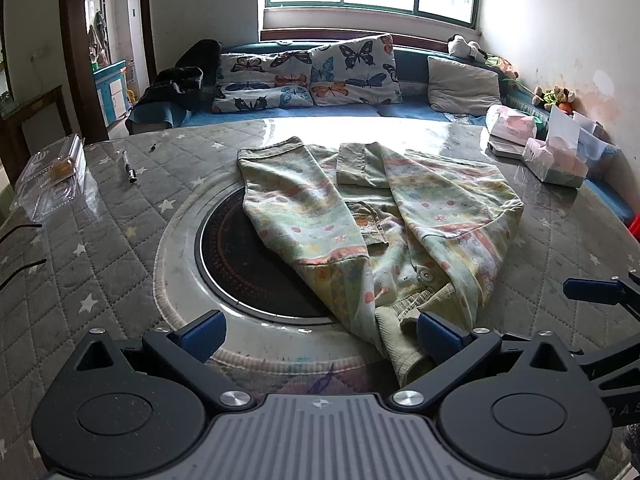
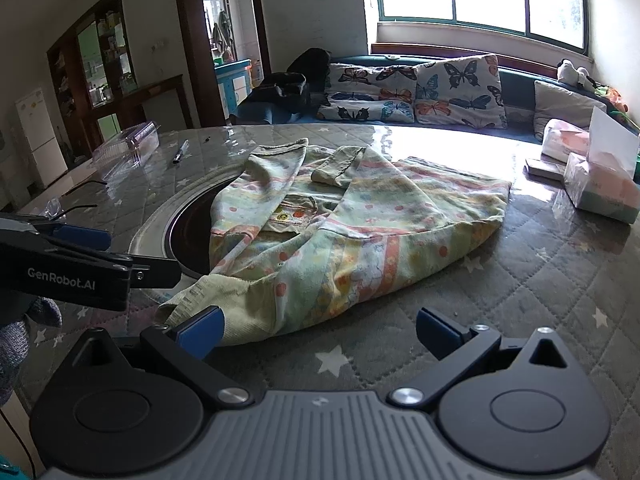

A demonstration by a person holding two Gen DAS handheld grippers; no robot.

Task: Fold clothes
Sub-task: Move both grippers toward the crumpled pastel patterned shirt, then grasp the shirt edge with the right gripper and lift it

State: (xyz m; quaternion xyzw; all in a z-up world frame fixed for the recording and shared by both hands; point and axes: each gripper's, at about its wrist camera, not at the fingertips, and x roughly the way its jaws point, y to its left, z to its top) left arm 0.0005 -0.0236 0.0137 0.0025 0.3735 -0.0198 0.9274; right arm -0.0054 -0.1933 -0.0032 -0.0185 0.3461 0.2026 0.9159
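**Patterned jacket lying on a quilted surface, both tongs spread open near its collar**

Left wrist view: The left tongs [image 1: 320,334] are spread wide, holding nothing. Their blue-padded fingers [image 1: 202,332] hang low over the surface [image 1: 80,280], which is covered in grey quilted cloth with white stars. Ahead lies a child's jacket [image 1: 320,216], pale green with pink, yellow and orange stripes and dots. Both sleeves are folded inward across the front, and its ribbed collar end points toward the camera. The right-hand pad touches or overlaps that collar; which one is unclear. The jacket partly covers a dark round inset [image 1: 236,256] in the middle of the surface. A pen [image 1: 129,167] and a clear plastic box [image 1: 56,172] lie far left; a tissue box [image 1: 556,162] sits far right. The right tongs [image 1: 592,290] enter at the right edge.

Right wrist view: The right tongs [image 2: 320,334] are also wide open and empty. Their left pad sits at the jacket's [image 2: 360,216] ribbed collar edge, their right pad over bare quilted surface [image 2: 540,280]. The left tongs [image 2: 80,256] reach in from the left, beside the collar. Behind the surface stands a sofa with butterfly cushions [image 2: 420,92].
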